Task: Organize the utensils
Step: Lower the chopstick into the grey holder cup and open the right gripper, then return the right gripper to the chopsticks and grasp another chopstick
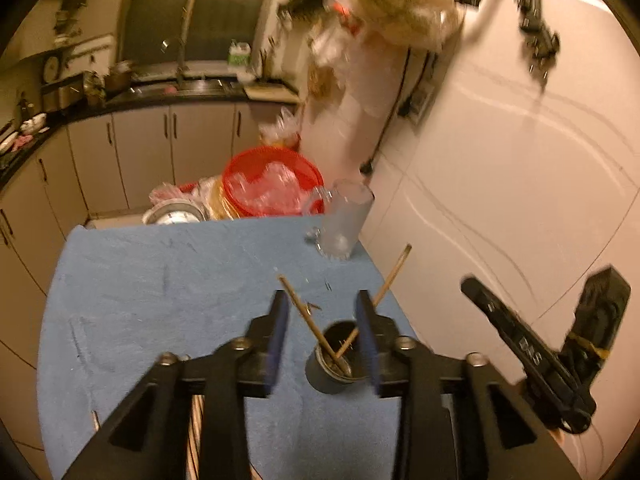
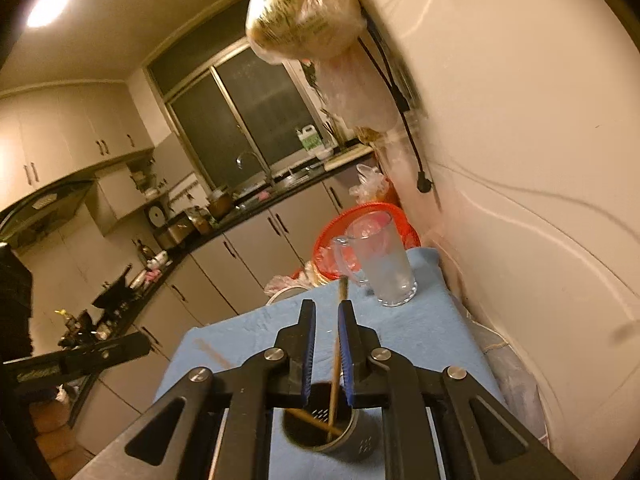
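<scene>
A dark metal utensil holder [image 1: 326,380] stands on the blue cloth [image 1: 160,300] with two wooden chopsticks in it. One chopstick [image 1: 304,316] leans left and the other [image 1: 390,280] leans right. My left gripper [image 1: 322,294] hovers over the holder, open, its pads touching neither stick. In the right wrist view my right gripper [image 2: 326,303] is above the holder [image 2: 352,440] with a narrow gap. A blurred chopstick [image 2: 334,380] shows in that gap beside the right pad, not pinched. The right gripper [image 1: 472,288] appears at the cloth's right edge.
A clear glass pitcher [image 1: 344,224] stands at the cloth's far right corner, close to the white wall [image 1: 520,160]. Behind the table sit a red basket [image 1: 272,180] and plastic bags. Kitchen cabinets and a sink counter [image 1: 180,92] lie further back and left.
</scene>
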Demonstrator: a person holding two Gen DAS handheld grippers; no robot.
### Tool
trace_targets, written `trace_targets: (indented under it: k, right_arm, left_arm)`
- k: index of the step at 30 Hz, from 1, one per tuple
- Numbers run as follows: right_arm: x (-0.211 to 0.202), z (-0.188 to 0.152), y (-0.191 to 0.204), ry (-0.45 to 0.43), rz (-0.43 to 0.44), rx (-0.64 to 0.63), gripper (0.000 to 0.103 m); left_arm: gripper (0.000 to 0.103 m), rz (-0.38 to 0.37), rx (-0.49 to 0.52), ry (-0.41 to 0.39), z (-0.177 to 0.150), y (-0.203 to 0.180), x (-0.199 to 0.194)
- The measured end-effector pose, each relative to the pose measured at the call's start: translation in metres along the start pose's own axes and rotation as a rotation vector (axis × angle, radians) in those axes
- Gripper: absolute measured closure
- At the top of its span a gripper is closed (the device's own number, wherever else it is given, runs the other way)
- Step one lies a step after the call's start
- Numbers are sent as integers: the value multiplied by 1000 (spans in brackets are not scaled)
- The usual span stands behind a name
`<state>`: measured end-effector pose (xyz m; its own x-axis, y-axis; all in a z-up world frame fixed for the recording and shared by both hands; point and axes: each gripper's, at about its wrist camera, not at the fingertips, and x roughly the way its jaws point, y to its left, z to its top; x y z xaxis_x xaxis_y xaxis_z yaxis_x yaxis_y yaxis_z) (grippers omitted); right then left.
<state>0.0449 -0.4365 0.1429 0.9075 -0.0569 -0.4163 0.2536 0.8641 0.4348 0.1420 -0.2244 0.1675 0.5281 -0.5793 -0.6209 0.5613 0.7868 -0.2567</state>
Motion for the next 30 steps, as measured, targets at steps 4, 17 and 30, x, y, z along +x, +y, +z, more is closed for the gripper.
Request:
trace_targets:
  k: [4,17,30]
  right_arm:
    - [-19,-27,32,31,61,-89,89]
    - [65,-136,118,474,217,-228,89]
    - [214,-208,153,774,-10,-197,89]
  left_arm:
    - [47,-23,-37,-73,-19,25,-33]
    - [47,293,-201,167,-141,163,-33]
    - [47,252,-199,191,-184,205,-25]
